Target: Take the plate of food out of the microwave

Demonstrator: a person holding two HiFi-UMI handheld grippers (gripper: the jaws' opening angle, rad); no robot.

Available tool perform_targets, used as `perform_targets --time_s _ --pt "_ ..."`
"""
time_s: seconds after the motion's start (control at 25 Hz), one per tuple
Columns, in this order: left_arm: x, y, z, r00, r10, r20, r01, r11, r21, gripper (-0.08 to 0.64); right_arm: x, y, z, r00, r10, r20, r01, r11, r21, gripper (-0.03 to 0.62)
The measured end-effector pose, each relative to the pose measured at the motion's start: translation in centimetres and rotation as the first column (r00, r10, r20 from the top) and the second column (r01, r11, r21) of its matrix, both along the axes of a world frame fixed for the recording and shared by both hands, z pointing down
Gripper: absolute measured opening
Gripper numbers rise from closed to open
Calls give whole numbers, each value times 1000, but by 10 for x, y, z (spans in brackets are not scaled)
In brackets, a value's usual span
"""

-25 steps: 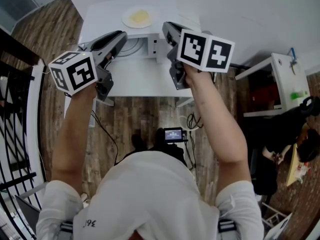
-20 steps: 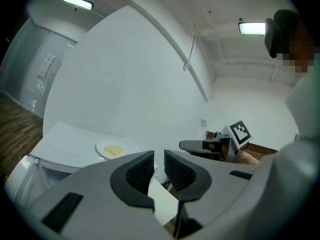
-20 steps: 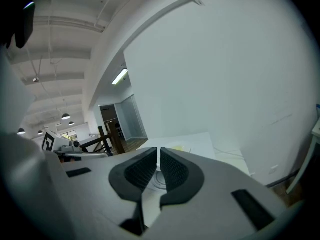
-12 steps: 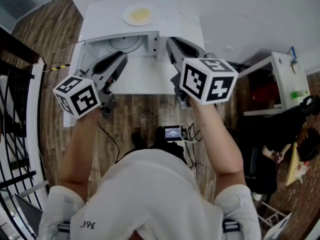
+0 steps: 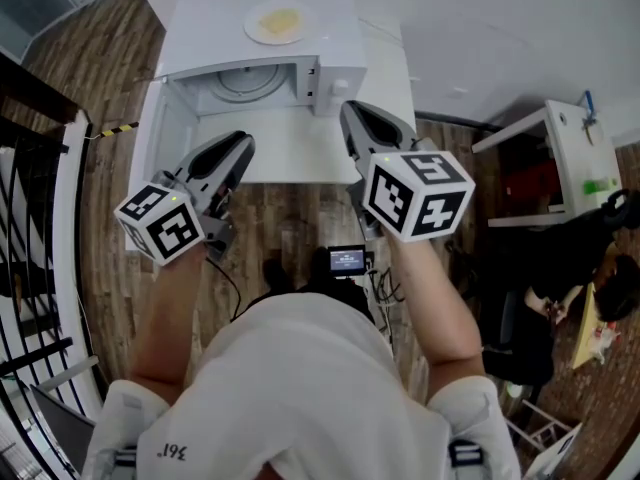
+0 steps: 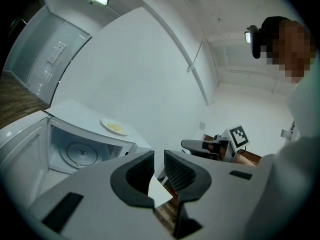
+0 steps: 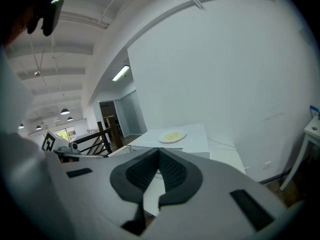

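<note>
A white plate of yellow food (image 5: 277, 22) sits on top of the white microwave (image 5: 345, 58), not inside it. The microwave door (image 5: 152, 138) hangs open to the left, and the cavity shows only its bare glass turntable (image 5: 243, 81). My left gripper (image 5: 243, 143) hovers in front of the opening, open by a narrow gap with nothing in it (image 6: 159, 156). My right gripper (image 5: 350, 110) is off the microwave's right front corner; its jaws have just been closing and stand shut on nothing (image 7: 159, 151). Both gripper views show the plate (image 6: 115, 127) (image 7: 172, 136) ahead.
The microwave stands on a white table (image 5: 290, 153) over a wooden floor. A small camera with a lit screen (image 5: 346, 264) stands on the floor near the person's feet. A black railing (image 5: 30, 248) runs along the left, and a white stand (image 5: 555, 168) is at the right.
Both grippers have drawn back from the microwave toward the person and sunk lower, which uncovers the open cavity. The plate has not moved.
</note>
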State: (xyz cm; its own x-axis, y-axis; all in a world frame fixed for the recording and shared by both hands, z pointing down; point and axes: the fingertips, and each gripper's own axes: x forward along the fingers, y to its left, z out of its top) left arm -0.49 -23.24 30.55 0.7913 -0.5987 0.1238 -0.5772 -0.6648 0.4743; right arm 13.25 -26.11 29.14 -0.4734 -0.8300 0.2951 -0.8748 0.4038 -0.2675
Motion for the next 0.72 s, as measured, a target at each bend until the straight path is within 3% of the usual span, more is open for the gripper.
perform_targets --time_s 0.72 --pt "-12 46 45 999 -23 34 24 1000 -20 66 15 41 52 998 23 -62 -25 999 -28 3"
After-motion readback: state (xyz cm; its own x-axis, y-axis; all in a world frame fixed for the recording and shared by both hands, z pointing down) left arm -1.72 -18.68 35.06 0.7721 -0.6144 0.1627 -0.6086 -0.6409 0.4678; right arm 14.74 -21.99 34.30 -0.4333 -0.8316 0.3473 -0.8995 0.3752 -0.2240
